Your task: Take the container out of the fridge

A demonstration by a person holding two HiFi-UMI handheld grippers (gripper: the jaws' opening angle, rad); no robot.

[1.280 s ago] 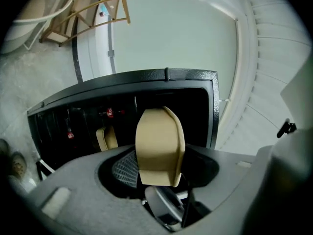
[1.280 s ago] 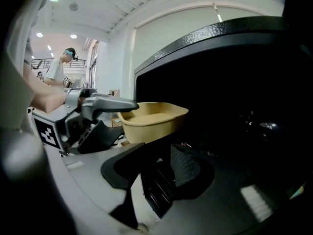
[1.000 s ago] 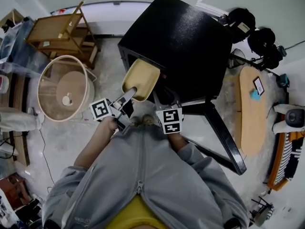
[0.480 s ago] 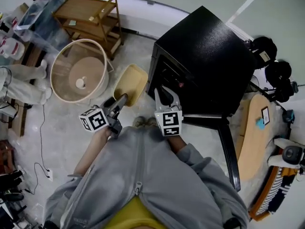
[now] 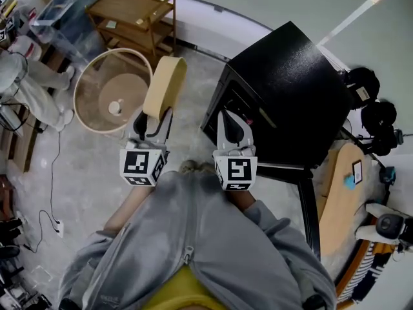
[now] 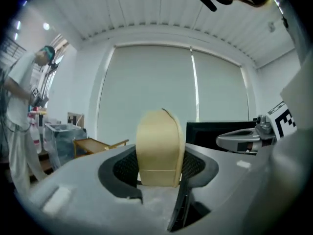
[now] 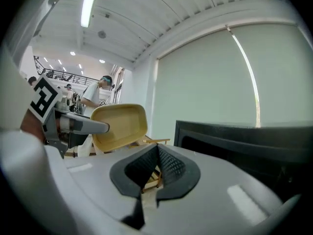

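Container: a shallow, pale yellow tray that looks like thin moulded plastic and appears empty. I judge it light and fairly stiff, with smooth walls that could slide or pivot between the pads. The rim of a short end is the natural place to take it, and that is where it is held. The left tool has its jaws partly closed on that lower end. The tray stands on end above them, its hollow side turned toward the right tool. With so long a piece above the grip, a tilt could make it swing, so it wants firm, steady pressure. It hangs in the air over the floor, clear of the black fridge and off to its left. The right tool's jaws are pressed together on nothing, and it is held near the fridge's front, just beside the tray but apart from it.
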